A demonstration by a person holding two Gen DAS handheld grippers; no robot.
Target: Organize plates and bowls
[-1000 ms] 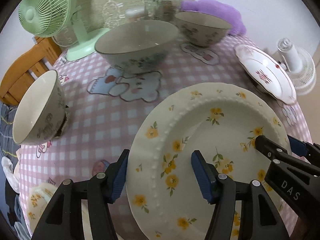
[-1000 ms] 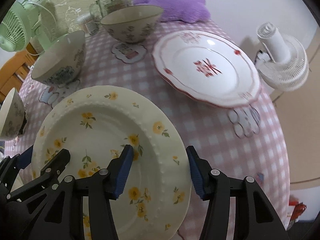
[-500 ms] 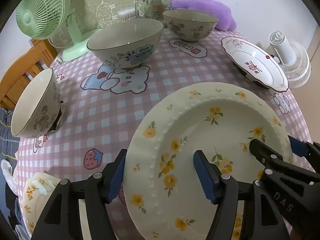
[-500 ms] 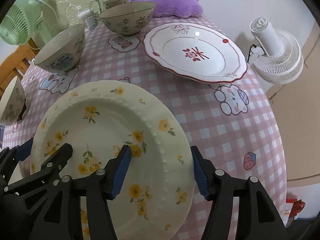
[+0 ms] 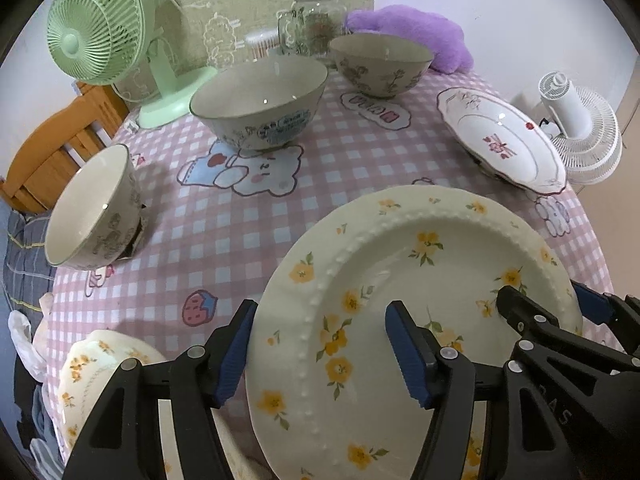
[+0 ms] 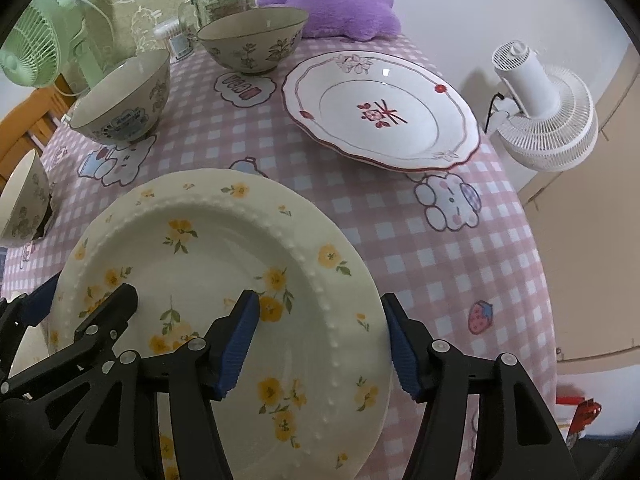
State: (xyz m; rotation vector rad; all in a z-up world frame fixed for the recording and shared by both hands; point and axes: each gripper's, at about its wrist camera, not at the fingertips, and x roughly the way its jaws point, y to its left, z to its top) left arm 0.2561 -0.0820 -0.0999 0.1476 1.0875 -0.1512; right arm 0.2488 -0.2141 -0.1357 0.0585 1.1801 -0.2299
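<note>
A cream plate with yellow flowers (image 5: 420, 280) (image 6: 224, 264) is held above the pink checked table. My left gripper (image 5: 320, 352) straddles its left rim, one finger under, one on top. My right gripper (image 6: 320, 344) straddles its right rim the same way. Both grip the plate. A white plate with red trim (image 5: 500, 140) (image 6: 380, 112) lies at the right. Three patterned bowls stand on the table: a large one (image 5: 260, 100) (image 6: 120, 100), one behind it (image 5: 380, 64) (image 6: 252, 40), and one at the left edge (image 5: 92, 208) (image 6: 20, 200).
A second flowered dish (image 5: 92, 368) sits at the near left edge. A green fan (image 5: 104, 28), a glass jar (image 5: 316, 20) and a purple plush (image 5: 416, 36) stand at the back. A white fan (image 5: 580, 128) (image 6: 540, 112) stands off the right edge.
Both grippers and the flowered plate have drawn back toward me and risen; the table and bowls look farther off. The second flowered dish has come into view at the lower left.
</note>
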